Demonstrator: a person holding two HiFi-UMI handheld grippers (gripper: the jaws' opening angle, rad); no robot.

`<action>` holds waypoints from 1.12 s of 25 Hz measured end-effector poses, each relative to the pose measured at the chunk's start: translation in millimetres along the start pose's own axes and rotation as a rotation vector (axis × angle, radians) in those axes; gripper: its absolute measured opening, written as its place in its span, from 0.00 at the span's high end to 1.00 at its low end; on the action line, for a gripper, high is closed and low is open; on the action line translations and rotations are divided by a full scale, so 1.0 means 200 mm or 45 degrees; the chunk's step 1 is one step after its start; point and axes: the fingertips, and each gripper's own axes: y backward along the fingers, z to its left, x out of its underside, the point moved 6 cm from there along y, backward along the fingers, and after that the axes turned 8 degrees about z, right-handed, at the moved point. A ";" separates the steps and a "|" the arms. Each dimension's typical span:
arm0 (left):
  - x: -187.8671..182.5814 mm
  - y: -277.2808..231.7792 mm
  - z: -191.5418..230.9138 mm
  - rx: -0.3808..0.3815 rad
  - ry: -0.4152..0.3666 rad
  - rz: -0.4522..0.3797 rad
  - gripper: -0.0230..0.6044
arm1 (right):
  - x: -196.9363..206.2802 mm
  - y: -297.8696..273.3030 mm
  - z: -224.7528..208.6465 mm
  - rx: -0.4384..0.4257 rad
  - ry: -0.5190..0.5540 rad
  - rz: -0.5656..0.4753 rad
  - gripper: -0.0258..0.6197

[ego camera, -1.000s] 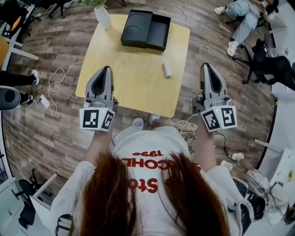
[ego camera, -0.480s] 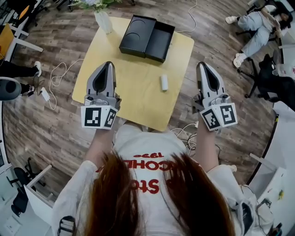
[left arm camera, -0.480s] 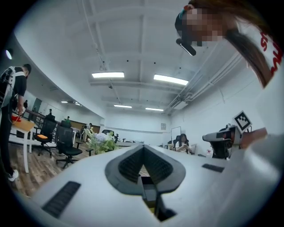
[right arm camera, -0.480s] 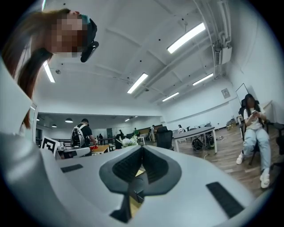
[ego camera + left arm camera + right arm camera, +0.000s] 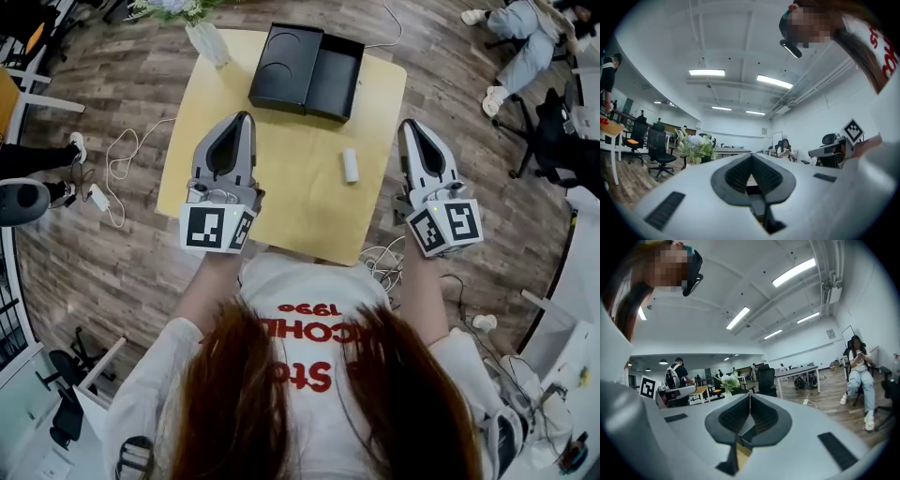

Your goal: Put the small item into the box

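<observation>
Approach step: left claw [image 5: 242, 118] and right claw [image 5: 412, 127] closed, empty; I'd open right for the small item [image 5: 351, 165], five o'clock of the box [image 5: 307, 71].

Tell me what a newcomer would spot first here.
The left gripper and right gripper, both shut and empty, are held at the yellow table's near side. At its far edge sits an open black box; a small white item lies alone on the tabletop near the right gripper.

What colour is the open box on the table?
The box is black; the head view shows it best.
</observation>
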 end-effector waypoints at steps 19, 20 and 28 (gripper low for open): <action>0.31 -0.10 -0.02 0.103 0.092 0.193 0.96 | 0.98 -0.26 -0.08 0.212 -0.178 0.675 0.75; 0.32 -0.10 -0.02 0.106 0.093 0.198 0.96 | 1.02 -0.27 -0.07 0.218 -0.175 0.704 0.70; 0.36 -0.07 -0.01 0.109 0.100 0.226 0.96 | 1.20 -0.33 0.01 0.273 -0.080 0.912 0.53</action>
